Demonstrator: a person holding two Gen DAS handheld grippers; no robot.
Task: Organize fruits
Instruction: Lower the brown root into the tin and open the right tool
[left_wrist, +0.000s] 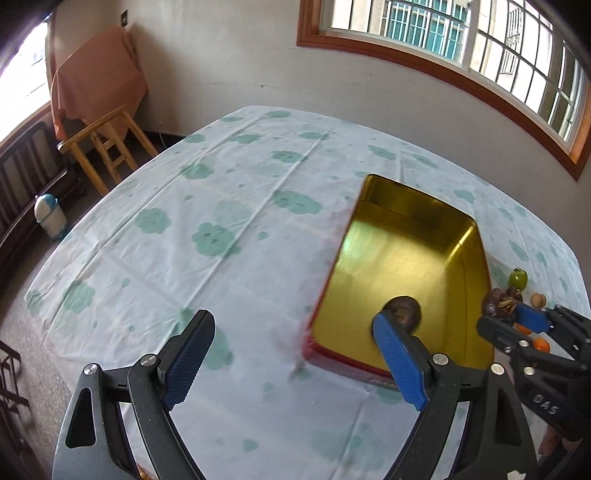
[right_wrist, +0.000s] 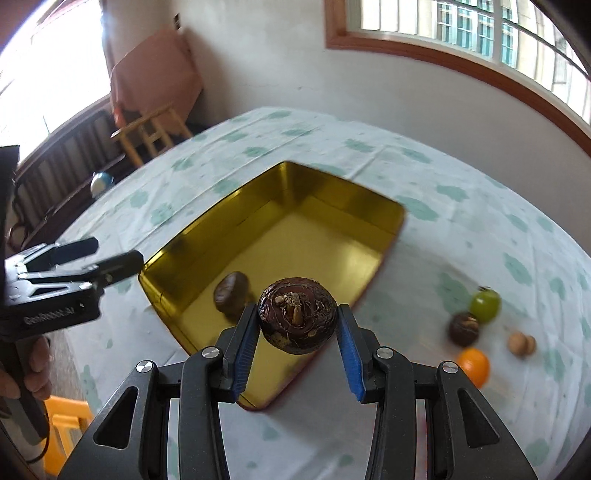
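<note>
Two grippers: black frames, blue pads
Right gripper (right_wrist: 297, 325): clamped on dark brown water chestnut (right_wrist: 297, 317) above gold tin (right_wrist: 280, 236)
Left gripper (left_wrist: 291, 354): jaws spread wide, nothing between; side lettering blurred, unreadable
Tin: one chestnut (right_wrist: 231, 293) inside
Tablecloth (right_wrist: 461, 206): green fruit (right_wrist: 484, 304), orange (right_wrist: 473, 365) right of tin

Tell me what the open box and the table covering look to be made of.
The box looks like thin metal, probably tin: its gold inside is glossy and mirrors light, with folded corner seams and a red outer wall. The table covering looks like thin cloth or plastic sheet, matte white with green cloud prints and sharp fold creases; which of the two I cannot tell.
</note>
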